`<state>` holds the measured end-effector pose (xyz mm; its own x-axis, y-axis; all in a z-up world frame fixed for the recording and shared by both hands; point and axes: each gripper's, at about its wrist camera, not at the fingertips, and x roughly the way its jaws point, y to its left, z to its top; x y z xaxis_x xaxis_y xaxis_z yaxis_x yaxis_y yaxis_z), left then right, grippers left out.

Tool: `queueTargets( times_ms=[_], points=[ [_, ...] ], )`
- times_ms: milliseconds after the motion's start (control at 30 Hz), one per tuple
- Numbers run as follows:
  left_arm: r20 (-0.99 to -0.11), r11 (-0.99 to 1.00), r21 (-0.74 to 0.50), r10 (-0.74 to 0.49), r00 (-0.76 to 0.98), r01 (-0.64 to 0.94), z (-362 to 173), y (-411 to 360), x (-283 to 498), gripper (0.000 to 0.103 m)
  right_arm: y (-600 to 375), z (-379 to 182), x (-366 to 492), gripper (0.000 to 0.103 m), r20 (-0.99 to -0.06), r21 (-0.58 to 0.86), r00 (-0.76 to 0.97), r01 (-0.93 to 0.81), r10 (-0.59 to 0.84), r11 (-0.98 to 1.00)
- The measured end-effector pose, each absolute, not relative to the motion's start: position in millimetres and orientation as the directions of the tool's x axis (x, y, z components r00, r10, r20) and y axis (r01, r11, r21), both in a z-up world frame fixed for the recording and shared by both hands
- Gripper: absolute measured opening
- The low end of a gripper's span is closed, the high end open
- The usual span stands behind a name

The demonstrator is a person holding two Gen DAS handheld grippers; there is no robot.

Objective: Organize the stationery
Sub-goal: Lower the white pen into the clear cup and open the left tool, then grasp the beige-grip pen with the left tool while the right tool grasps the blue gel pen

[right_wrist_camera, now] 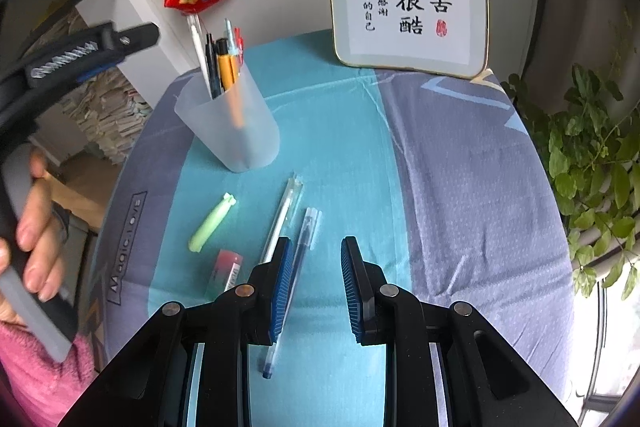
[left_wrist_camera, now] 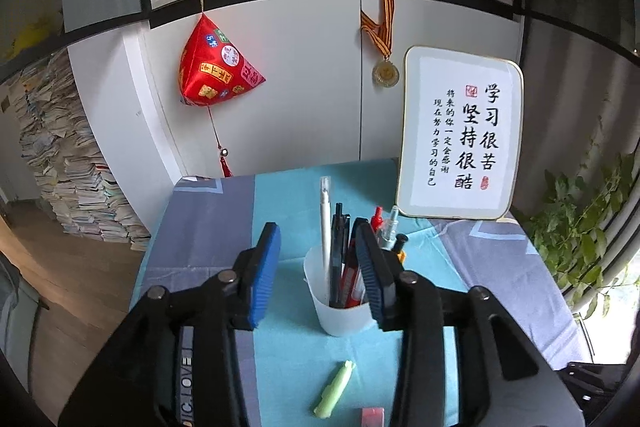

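My right hand-held gripper (right_wrist_camera: 316,291) sits released over the bench (right_wrist_camera: 460,167). A blue gel pen (right_wrist_camera: 298,267) passes beside its left finger, long axis running near-to-far, tip toward me. I count two loose pens: that one and a clear pen (right_wrist_camera: 282,215) alongside, plus one green highlighter (right_wrist_camera: 212,221) and one eraser (right_wrist_camera: 228,267). My left hand-held gripper (left_wrist_camera: 318,275) hangs released around the upright pen cup (left_wrist_camera: 340,307)

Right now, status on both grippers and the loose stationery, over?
Left gripper open, hovering by pen cup. Right gripper open, empty, above blue gel pen. Clear pen, green highlighter, eraser loose on tablecloth. Nothing blocking.
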<state>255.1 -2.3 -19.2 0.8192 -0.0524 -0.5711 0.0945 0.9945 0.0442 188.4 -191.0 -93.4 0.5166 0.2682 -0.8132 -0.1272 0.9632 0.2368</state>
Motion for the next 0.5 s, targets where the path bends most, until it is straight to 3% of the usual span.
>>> queueTargets(
  times_ms=[500],
  points=[
    [-0.580,0.996,0.036,-0.050,0.813,0.087,-34,9,208,0.046,-161,-132,182,0.024,-0.889,0.159,0.402,-0.176,0.219,0.971]
  ],
)
